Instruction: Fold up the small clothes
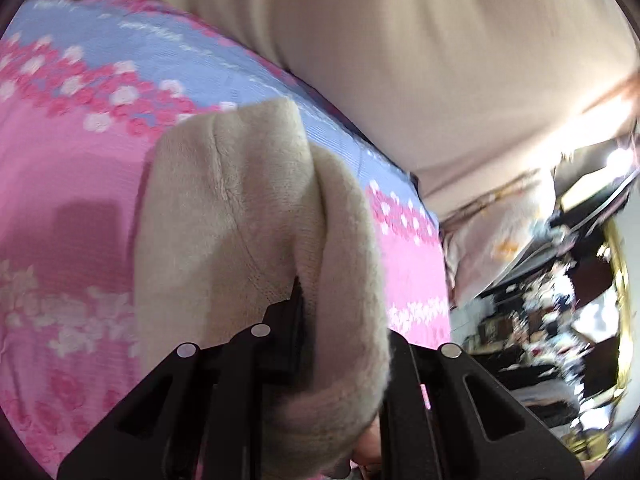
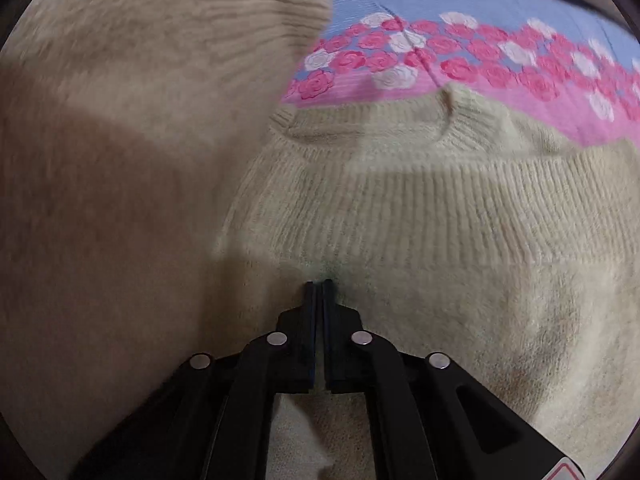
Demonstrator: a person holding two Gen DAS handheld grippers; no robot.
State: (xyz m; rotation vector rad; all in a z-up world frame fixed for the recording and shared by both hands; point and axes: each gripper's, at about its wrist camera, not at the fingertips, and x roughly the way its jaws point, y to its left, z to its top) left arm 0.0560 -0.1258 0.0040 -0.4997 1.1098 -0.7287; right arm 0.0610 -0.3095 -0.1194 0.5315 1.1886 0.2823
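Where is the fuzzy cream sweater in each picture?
Left wrist view: a bunch of the sweater fills the middle, running down between the left tongs, which are shut on it.
Right wrist view: the sweater fills most of the picture, its ribbed collar near the top, the shut right tongs pressing on it.
Shared landmark: the pink and blue rose-print cover under it.

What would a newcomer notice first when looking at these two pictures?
First, the fluffy cream sweater, which fills the right wrist view, ribbed collar at top centre. Next, the bright pink and blue rose-patterned sheet beneath it. In the left wrist view, the left gripper is shut on a bunched fold of the sweater; the right gripper is shut, its tips against the knit.
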